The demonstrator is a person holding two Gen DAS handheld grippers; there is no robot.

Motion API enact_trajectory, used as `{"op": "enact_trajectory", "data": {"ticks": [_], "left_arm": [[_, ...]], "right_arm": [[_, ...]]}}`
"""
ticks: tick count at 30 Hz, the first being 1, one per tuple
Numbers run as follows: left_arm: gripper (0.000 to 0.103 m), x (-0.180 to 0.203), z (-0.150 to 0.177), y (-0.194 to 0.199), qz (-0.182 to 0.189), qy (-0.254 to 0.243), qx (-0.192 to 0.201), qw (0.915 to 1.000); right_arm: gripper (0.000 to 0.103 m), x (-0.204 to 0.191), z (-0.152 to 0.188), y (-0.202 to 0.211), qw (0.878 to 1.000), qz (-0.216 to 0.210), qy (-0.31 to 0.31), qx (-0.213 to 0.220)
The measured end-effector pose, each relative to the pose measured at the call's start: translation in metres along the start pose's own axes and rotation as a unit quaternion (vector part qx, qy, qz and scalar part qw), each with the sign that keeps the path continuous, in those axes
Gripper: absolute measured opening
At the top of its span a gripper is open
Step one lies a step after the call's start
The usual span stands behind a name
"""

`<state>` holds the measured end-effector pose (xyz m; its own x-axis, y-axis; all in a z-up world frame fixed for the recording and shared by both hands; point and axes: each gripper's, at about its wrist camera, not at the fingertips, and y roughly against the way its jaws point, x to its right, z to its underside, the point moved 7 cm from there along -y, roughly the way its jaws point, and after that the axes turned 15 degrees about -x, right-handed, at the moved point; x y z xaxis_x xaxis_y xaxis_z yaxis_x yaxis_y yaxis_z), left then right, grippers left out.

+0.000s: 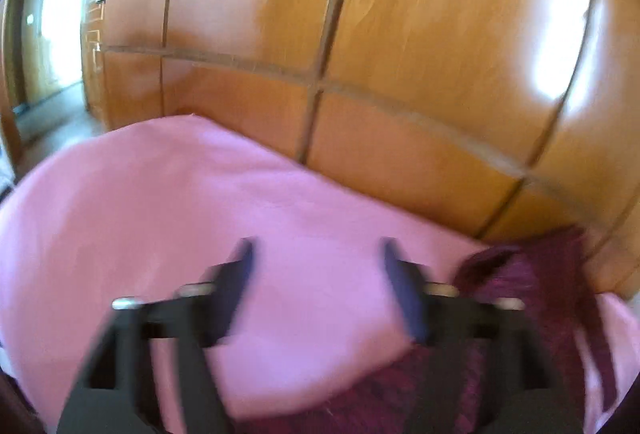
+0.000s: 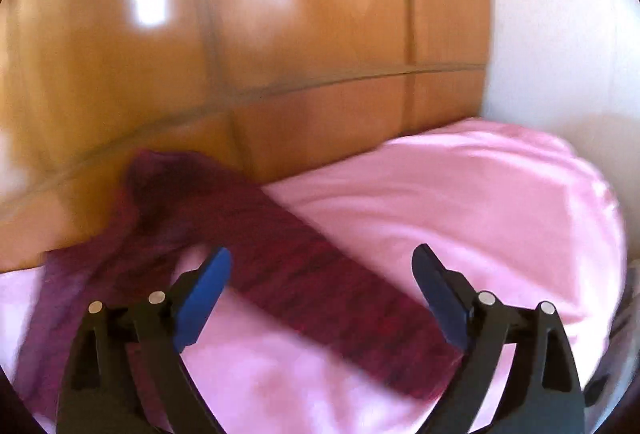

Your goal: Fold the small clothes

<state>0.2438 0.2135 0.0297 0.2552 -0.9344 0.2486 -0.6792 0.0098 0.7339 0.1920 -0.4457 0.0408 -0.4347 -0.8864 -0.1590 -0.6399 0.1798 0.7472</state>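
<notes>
Background: a glossy orange-brown wooden wardrobe [image 1: 420, 46] with panelled doors stood beyond both pairs of tongs, with window light glaring off it; a white wall [image 2: 560, 34] showed past its right end in the right wrist view.
Bed: a pink sheet [image 1: 160, 214] spread beneath and ahead of the tongs, its far edge meeting the wardrobe.
Garment: a dark maroon knitted piece of clothing [image 2: 320, 270] lay on the pink sheet. In the right wrist view one long, flat band of it ran slantwise from the far left, near the wardrobe, down under the gap of the right tongs toward their right finger; the rest lay bunched to the left of those tongs. In the left wrist view the same cloth [image 1: 520, 274] sat to the right of the left tongs and passed beneath their right finger.
Left tongs: the left tongs [image 1: 318, 254] stood apart, with only pink sheet showing between the dark pads; nothing was gripped.
Right tongs: the right tongs [image 2: 322, 260] stood wide apart, blue pads well clear of each other, above the maroon band without pinching it.
Sharpness: both views were smeared by motion blur, so the weave and exact shape of the garment could not be made out.
</notes>
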Motion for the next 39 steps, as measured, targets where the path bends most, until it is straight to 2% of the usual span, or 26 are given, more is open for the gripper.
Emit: {"op": "enact_trajectory", "data": {"ticks": [2, 4, 5, 6, 8, 11, 12, 13, 14, 15, 16, 17, 20, 22, 27, 29, 31, 33, 34, 35, 36, 37, 39], "left_arm": [[0.070, 0.020, 0.028, 0.016, 0.022, -0.042, 0.008, 0.9989], [0.070, 0.047, 0.063, 0.021, 0.033, -0.108, 0.004, 0.9936], [0.070, 0.062, 0.084, 0.019, 0.038, -0.151, -0.007, 0.9878], [0.070, 0.070, 0.096, 0.016, 0.038, -0.174, -0.015, 0.9840], [0.070, 0.092, 0.136, 0.003, 0.036, -0.240, -0.048, 0.9689], [0.069, 0.099, 0.164, -0.019, -0.012, -0.299, -0.067, 0.9518], [0.064, 0.097, 0.166, -0.027, -0.023, -0.308, -0.073, 0.9484], [0.042, 0.092, 0.168, -0.036, -0.019, -0.309, -0.088, 0.9469], [0.032, 0.087, 0.168, -0.045, 0.006, -0.298, -0.120, 0.9471], [0.027, 0.085, 0.169, -0.046, 0.015, -0.289, -0.127, 0.9489], [0.015, 0.081, 0.162, -0.043, 0.033, -0.277, -0.126, 0.9521], [0.009, 0.080, 0.155, -0.039, 0.038, -0.274, -0.122, 0.9531], [0.008, 0.080, 0.125, -0.027, 0.058, -0.260, -0.106, 0.9581], [0.007, 0.072, 0.089, -0.023, 0.067, -0.232, -0.102, 0.9649], [0.006, 0.041, -0.008, -0.038, 0.019, -0.155, -0.087, 0.9839], [0.007, 0.021, -0.041, -0.056, -0.007, -0.107, -0.094, 0.9898], [0.012, 0.000, -0.063, -0.074, -0.062, -0.065, -0.099, 0.9910], [0.020, -0.009, -0.067, -0.079, -0.082, -0.047, -0.093, 0.9911], [0.036, -0.011, -0.066, -0.076, -0.084, -0.042, -0.089, 0.9916], [0.060, -0.015, -0.060, -0.070, -0.085, -0.034, -0.080, 0.9926], [0.067, -0.016, -0.051, -0.061, -0.073, -0.026, -0.062, 0.9950], [0.069, -0.013, -0.044, -0.055, -0.062, -0.025, -0.054, 0.9963], [0.069, -0.004, -0.021, -0.045, -0.043, -0.037, -0.049, 0.9972]], "right_arm": [[0.093, -0.024, 0.032, 0.007, 0.997, -0.071, 0.024, -0.033], [0.093, -0.044, 0.058, 0.003, 0.990, -0.115, 0.040, -0.071], [0.093, -0.053, 0.072, 0.001, 0.986, -0.134, 0.042, -0.090], [0.093, -0.062, 0.085, -0.004, 0.981, -0.152, 0.043, -0.108], [0.093, -0.075, 0.106, -0.011, 0.974, -0.180, 0.038, -0.133], [0.093, -0.088, 0.129, -0.018, 0.964, -0.212, 0.032, -0.159], [0.093, -0.091, 0.134, -0.021, 0.962, -0.214, 0.033, -0.165], [0.093, -0.095, 0.141, -0.022, 0.961, -0.217, 0.035, -0.169], [0.093, -0.098, 0.145, -0.024, 0.959, -0.222, 0.036, -0.172], [0.092, -0.097, 0.140, -0.029, 0.958, -0.224, 0.037, -0.174], [0.090, -0.101, 0.138, -0.037, 0.957, -0.226, 0.041, -0.179], [0.088, -0.102, 0.140, -0.041, 0.956, -0.225, 0.045, -0.182], [0.086, -0.109, 0.148, -0.050, 0.958, -0.210, 0.060, -0.184], [0.085, -0.110, 0.152, -0.055, 0.961, -0.196, 0.072, -0.183], [0.081, -0.111, 0.159, -0.059, 0.963, -0.182, 0.086, -0.180], [0.081, -0.111, 0.149, -0.050, 0.973, -0.131, 0.109, -0.155], [0.087, -0.104, 0.123, -0.034, 0.983, -0.111, 0.094, -0.112], [0.094, -0.091, 0.093, -0.022, 0.991, -0.094, 0.047, -0.082], [0.099, -0.083, 0.074, -0.013, 0.995, -0.074, 0.030, -0.054], [0.101, -0.079, 0.059, -0.007, 0.998, -0.056, 0.025, -0.023], [0.101, -0.078, 0.047, -0.001, 0.999, -0.039, 0.027, 0.006], [0.101, -0.079, 0.034, 0.000, 0.998, -0.022, 0.040, 0.033], [0.101, -0.082, 0.018, -0.009, 0.998, -0.003, 0.056, 0.028]]}}
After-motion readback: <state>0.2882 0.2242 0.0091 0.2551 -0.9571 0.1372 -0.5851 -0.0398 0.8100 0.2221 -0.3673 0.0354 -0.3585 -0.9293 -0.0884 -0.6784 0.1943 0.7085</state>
